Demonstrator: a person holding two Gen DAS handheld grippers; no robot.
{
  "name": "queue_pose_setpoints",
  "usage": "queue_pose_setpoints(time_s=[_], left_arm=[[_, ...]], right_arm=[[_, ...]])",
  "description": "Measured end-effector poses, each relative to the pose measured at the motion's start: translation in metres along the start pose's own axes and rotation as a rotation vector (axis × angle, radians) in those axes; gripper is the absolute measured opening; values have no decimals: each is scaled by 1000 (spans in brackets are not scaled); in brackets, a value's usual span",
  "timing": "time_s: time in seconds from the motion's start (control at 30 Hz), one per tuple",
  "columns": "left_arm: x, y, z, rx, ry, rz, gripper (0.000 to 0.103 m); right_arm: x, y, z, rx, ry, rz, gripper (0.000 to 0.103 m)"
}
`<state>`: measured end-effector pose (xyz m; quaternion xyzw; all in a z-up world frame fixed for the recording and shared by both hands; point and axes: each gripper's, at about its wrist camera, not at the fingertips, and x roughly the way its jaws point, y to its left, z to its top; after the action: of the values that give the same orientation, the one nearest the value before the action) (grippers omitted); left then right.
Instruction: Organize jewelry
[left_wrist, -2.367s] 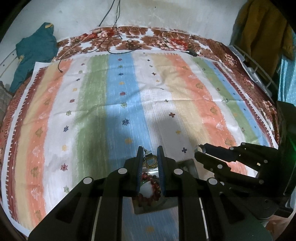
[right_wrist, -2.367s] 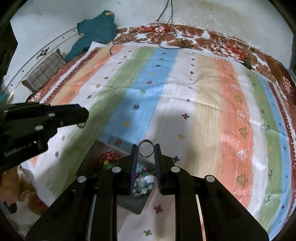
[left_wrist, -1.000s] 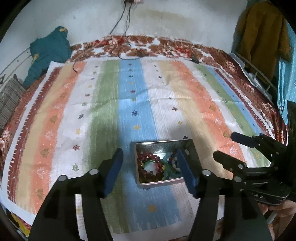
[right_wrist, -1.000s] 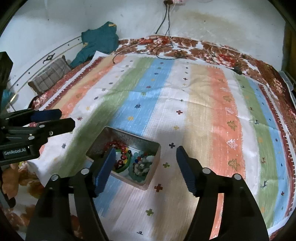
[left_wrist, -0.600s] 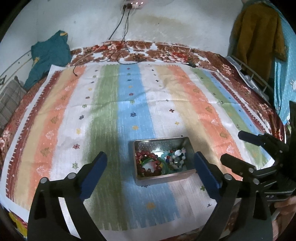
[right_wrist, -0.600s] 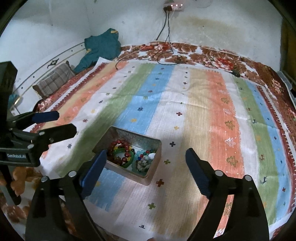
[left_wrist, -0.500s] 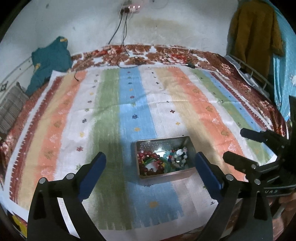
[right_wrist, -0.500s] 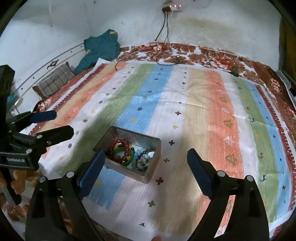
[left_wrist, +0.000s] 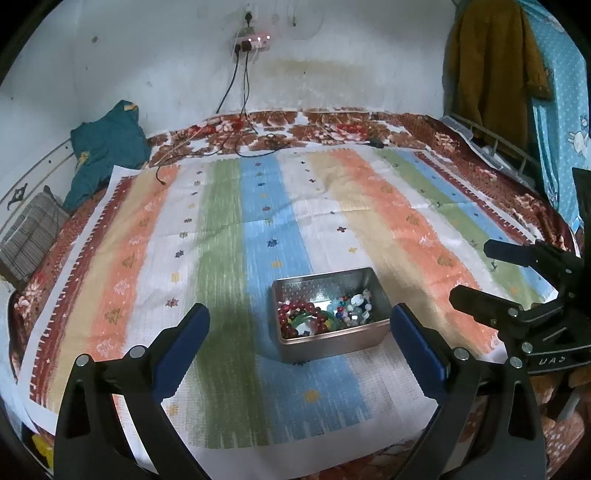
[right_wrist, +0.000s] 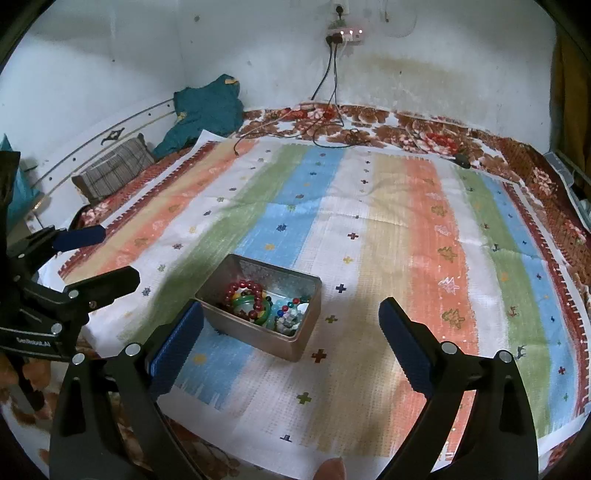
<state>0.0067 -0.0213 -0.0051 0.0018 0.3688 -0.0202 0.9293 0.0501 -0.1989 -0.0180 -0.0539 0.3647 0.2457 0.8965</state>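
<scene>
A rectangular metal tin (left_wrist: 332, 345) sits on the striped cloth near its front edge; it also shows in the right wrist view (right_wrist: 301, 328). Inside lie a red bead bracelet (left_wrist: 295, 314), a green bangle (right_wrist: 251, 303) and mixed pale and coloured beads (left_wrist: 352, 306). My left gripper (left_wrist: 301, 338) is wide open and empty, held back above the tin. My right gripper (right_wrist: 291, 334) is wide open and empty, also back from the tin. The right gripper shows at the right of the left wrist view (left_wrist: 476, 275), the left gripper at the left of the right wrist view (right_wrist: 112, 254).
The striped cloth (left_wrist: 229, 229) covers a bed with a floral sheet (left_wrist: 332, 127). A teal garment (left_wrist: 107, 147) and a checked pillow (left_wrist: 29, 240) lie at the back left. Charger cables (left_wrist: 240, 122) trail from a wall socket. A mustard garment (left_wrist: 491, 66) hangs at the right.
Both grippers were shut over the tin, the right one on a ring, the left one on a pendant. They have opened wide and pulled back and up. The tin now stands in full view.
</scene>
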Motion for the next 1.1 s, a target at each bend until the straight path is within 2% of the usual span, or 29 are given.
queue_pose_setpoints(time_s=[0.43, 0.57, 0.77, 1.1], left_arm=[[-3, 1, 2, -5, -26, -16, 97], [-6, -1, 1, 4, -40, -16, 97], [-10, 0, 3, 3, -64, 18, 97], [-11, 3, 4, -7, -58, -5, 97]], right_arm=[[-2, 2, 0, -4, -8, -6, 96], [-5, 4, 0, -20, -23, -35, 97], [-10, 5, 0, -17, -44, -23, 97], [-12, 5, 0, -18, -58, -23, 97]])
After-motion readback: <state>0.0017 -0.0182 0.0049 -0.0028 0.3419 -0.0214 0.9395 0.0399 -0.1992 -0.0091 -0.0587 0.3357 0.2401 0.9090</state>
